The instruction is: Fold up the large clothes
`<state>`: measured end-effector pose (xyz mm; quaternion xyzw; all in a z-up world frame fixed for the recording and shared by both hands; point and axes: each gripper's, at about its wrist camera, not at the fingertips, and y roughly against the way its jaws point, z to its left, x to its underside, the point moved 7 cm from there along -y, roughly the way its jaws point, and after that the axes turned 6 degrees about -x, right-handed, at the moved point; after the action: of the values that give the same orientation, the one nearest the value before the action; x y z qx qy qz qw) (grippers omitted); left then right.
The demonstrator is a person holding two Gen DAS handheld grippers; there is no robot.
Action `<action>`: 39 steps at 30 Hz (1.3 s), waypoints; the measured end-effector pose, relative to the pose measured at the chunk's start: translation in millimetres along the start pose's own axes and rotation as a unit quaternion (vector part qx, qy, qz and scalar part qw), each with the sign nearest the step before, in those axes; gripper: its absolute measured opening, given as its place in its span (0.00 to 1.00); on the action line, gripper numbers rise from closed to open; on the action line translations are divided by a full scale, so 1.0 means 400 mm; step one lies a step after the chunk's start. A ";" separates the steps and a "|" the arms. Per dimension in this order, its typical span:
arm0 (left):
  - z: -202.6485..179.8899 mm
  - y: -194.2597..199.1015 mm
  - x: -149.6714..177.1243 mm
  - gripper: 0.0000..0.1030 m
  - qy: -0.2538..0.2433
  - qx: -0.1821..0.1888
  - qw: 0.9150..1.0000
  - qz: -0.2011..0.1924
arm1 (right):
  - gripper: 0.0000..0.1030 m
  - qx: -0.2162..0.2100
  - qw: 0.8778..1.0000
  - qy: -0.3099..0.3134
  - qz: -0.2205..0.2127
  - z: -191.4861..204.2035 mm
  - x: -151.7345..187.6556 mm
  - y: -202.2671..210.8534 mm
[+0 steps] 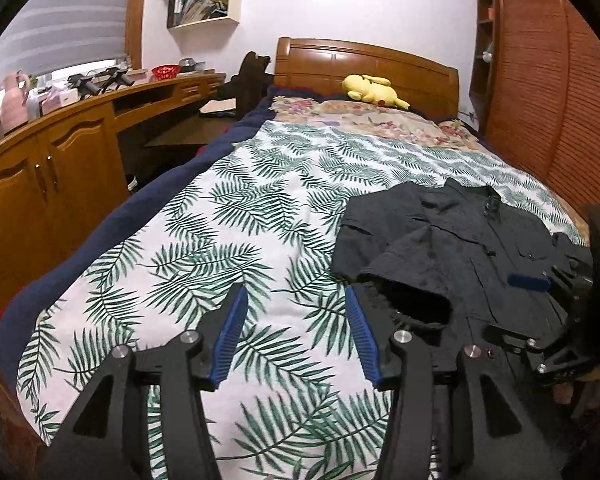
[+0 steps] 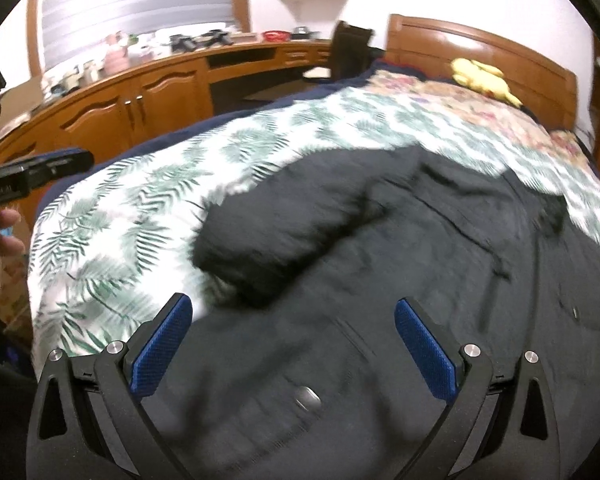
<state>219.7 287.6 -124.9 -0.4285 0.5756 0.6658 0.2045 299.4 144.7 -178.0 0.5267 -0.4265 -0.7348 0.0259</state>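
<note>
A dark short-sleeved button shirt [image 1: 460, 240] lies front up on the bed's leaf-print cover [image 1: 228, 220], its collar toward the headboard and its left sleeve folded in over the chest. My left gripper [image 1: 296, 300] is open and empty above the cover, its right finger next to the folded sleeve's cuff. My right gripper [image 2: 294, 312] is open and empty, low over the shirt's [image 2: 380, 300] lower front; it also shows in the left wrist view [image 1: 540, 292] at the right edge. The right wrist view is blurred.
A yellow plush toy [image 1: 372, 90] lies on the floral pillow by the wooden headboard [image 1: 364, 64]. A wooden cabinet and desk [image 1: 60, 160] with clutter run along the bed's left. A slatted wardrobe [image 1: 548, 100] stands at the right.
</note>
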 end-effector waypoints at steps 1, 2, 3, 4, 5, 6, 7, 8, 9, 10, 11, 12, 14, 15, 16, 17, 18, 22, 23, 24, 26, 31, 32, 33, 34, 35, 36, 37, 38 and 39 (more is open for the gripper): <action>0.006 0.002 0.001 0.48 0.003 0.000 1.000 0.000 | 0.99 -0.002 1.000 0.008 0.002 0.014 -0.018 -0.013; 0.018 0.006 0.002 0.48 0.006 -0.001 1.000 -0.001 | 0.98 -0.006 1.000 0.018 0.005 0.034 -0.038 -0.032; 0.024 0.006 0.002 0.48 0.007 -0.002 1.000 -0.001 | 0.98 -0.009 1.000 0.025 0.008 0.047 -0.051 -0.047; 0.031 0.007 0.003 0.49 0.009 -0.002 1.000 -0.001 | 0.97 -0.011 0.999 0.032 0.014 0.060 -0.062 -0.069; 0.037 0.008 0.004 0.49 0.012 -0.003 1.000 -0.001 | 0.94 -0.013 0.999 0.036 0.020 0.070 -0.067 -0.084; 0.044 0.010 0.004 0.49 0.015 -0.003 1.000 -0.001 | 0.93 -0.015 0.999 0.041 0.030 0.080 -0.071 -0.107; 0.048 0.012 0.002 0.49 0.017 -0.003 1.000 -0.002 | 0.91 -0.015 0.998 0.047 0.039 0.087 -0.071 -0.127; 0.052 0.013 0.001 0.49 0.020 -0.001 1.000 -0.003 | 0.89 -0.014 0.997 0.053 0.052 0.093 -0.068 -0.151; 0.055 0.015 0.000 0.49 0.022 0.000 1.000 -0.004 | 0.89 -0.012 0.996 0.058 0.063 0.095 -0.063 -0.168; 0.057 0.016 -0.002 0.49 0.024 0.001 1.000 -0.005 | 0.88 -0.008 0.995 0.066 0.077 0.097 -0.056 -0.192; 0.057 0.018 -0.003 0.49 0.025 0.001 1.000 -0.006 | 0.87 -0.003 0.994 0.071 0.084 0.098 -0.051 -0.204; 0.056 0.019 -0.003 0.50 0.024 0.001 1.000 -0.007 | 0.87 0.005 0.993 0.079 0.093 0.095 -0.045 -0.219; 0.052 0.020 -0.005 0.50 0.023 0.003 1.000 -0.008 | 0.83 0.018 0.991 0.085 0.106 0.080 -0.036 -0.236; 0.049 0.020 -0.006 0.50 0.022 0.003 1.000 -0.009 | 0.79 0.022 0.990 0.087 0.110 0.070 -0.032 -0.241; 0.047 0.022 -0.005 0.50 0.022 0.004 1.000 -0.009 | 0.64 0.025 0.990 0.087 0.112 0.061 -0.030 -0.242; 0.042 0.020 -0.005 0.50 0.021 0.006 1.000 -0.009 | 0.43 0.029 0.989 0.088 0.113 0.048 -0.028 -0.241; 0.035 0.018 -0.004 0.50 0.019 0.008 1.000 -0.008 | 0.33 0.033 0.989 0.090 0.111 0.039 -0.027 -0.235; -0.008 0.005 -0.004 0.50 0.008 0.014 1.000 -0.003 | 0.07 0.035 0.994 0.084 0.066 -0.001 -0.041 -0.165; -0.023 0.002 -0.007 0.50 0.005 0.018 1.000 -0.002 | 0.06 0.037 0.995 0.077 0.051 -0.013 -0.046 -0.139; -0.036 -0.001 -0.011 0.50 0.002 0.021 1.000 -0.002 | 0.06 0.040 0.996 0.070 0.037 -0.025 -0.050 -0.113; -0.069 -0.004 -0.020 0.50 -0.001 0.029 1.000 -0.003 | 0.05 0.044 0.998 0.049 0.005 -0.060 -0.056 -0.045; -0.167 -0.015 -0.044 0.50 -0.014 0.050 0.999 -0.005 | 0.04 0.063 0.997 0.010 -0.048 -0.147 -0.042 0.116; -0.191 -0.017 -0.048 0.50 -0.018 0.056 0.998 -0.005 | 0.04 0.066 0.996 0.003 -0.054 -0.161 -0.035 0.142; -0.217 -0.018 -0.052 0.50 -0.022 0.061 0.998 -0.005 | 0.04 0.069 0.996 -0.003 -0.058 -0.174 -0.025 0.165; -0.239 -0.018 -0.054 0.50 -0.026 0.067 0.997 -0.006 | 0.04 0.073 0.995 -0.009 -0.061 -0.187 -0.011 0.190; -0.264 -0.019 -0.058 0.50 -0.031 0.071 0.997 -0.006 | 0.04 0.076 0.995 -0.016 -0.065 -0.198 0.002 0.212; -0.290 -0.019 -0.060 0.50 -0.036 0.076 0.996 -0.006 | 0.04 0.081 0.994 -0.025 -0.071 -0.215 0.019 0.241; -0.314 -0.019 -0.061 0.50 -0.042 0.081 0.996 -0.006 | 0.04 0.086 0.993 -0.035 -0.077 -0.233 0.035 0.268; -0.340 -0.019 -0.061 0.50 -0.048 0.086 0.995 -0.006 | 0.04 0.090 0.992 -0.041 -0.080 -0.245 0.047 0.285; -0.365 -0.018 -0.061 0.50 -0.053 0.090 0.994 -0.007 | 0.04 0.096 0.991 -0.049 -0.084 -0.261 0.065 0.306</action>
<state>287.6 157.4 -105.1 -0.3760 0.6188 0.6315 0.2773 320.5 -8.2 -126.0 0.5239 -0.4499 -0.7152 -0.1074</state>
